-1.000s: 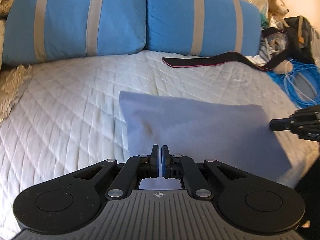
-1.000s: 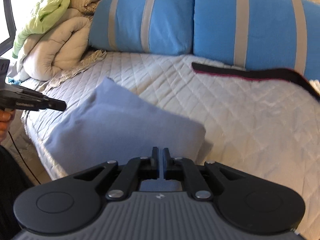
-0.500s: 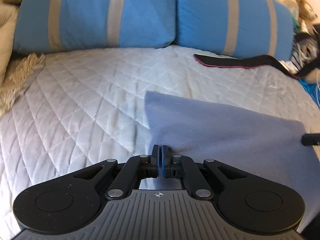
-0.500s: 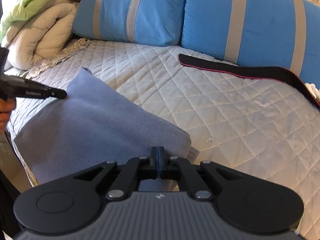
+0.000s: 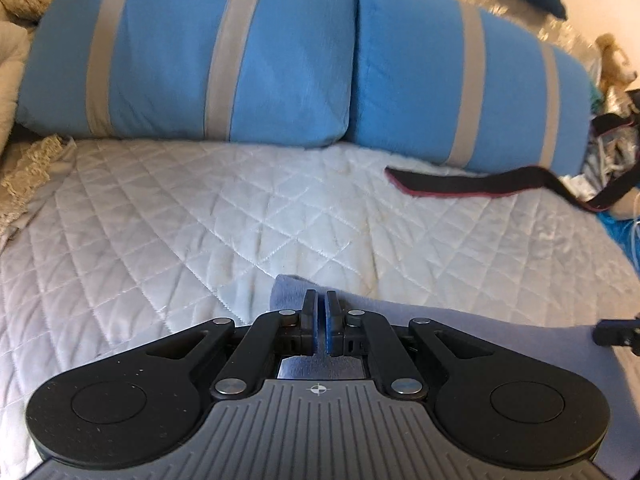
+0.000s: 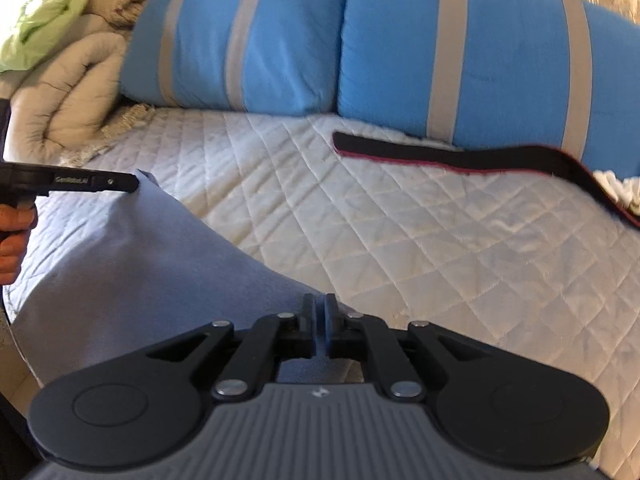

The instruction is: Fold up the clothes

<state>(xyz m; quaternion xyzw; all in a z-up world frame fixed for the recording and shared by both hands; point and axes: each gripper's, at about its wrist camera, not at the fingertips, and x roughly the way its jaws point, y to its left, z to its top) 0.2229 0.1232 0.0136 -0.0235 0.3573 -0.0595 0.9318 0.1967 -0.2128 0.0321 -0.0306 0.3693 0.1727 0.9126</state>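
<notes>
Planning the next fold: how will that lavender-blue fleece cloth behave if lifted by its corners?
The lavender-blue fleece cloth probably hangs floppy: it drapes over the edge of the white quilted bed cover. Likely light, since one pinched corner holds it. Its fuzzy surface probably resists slipping.

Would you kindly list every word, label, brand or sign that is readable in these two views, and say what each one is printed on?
Small pale lettering on the side of the left gripper: too blurred to read for sure.
Crosshair mark, no text, on the left gripper's grey body in its own view.
Small white logo, no letters, on the right gripper body.
Nothing else carries text.
</notes>
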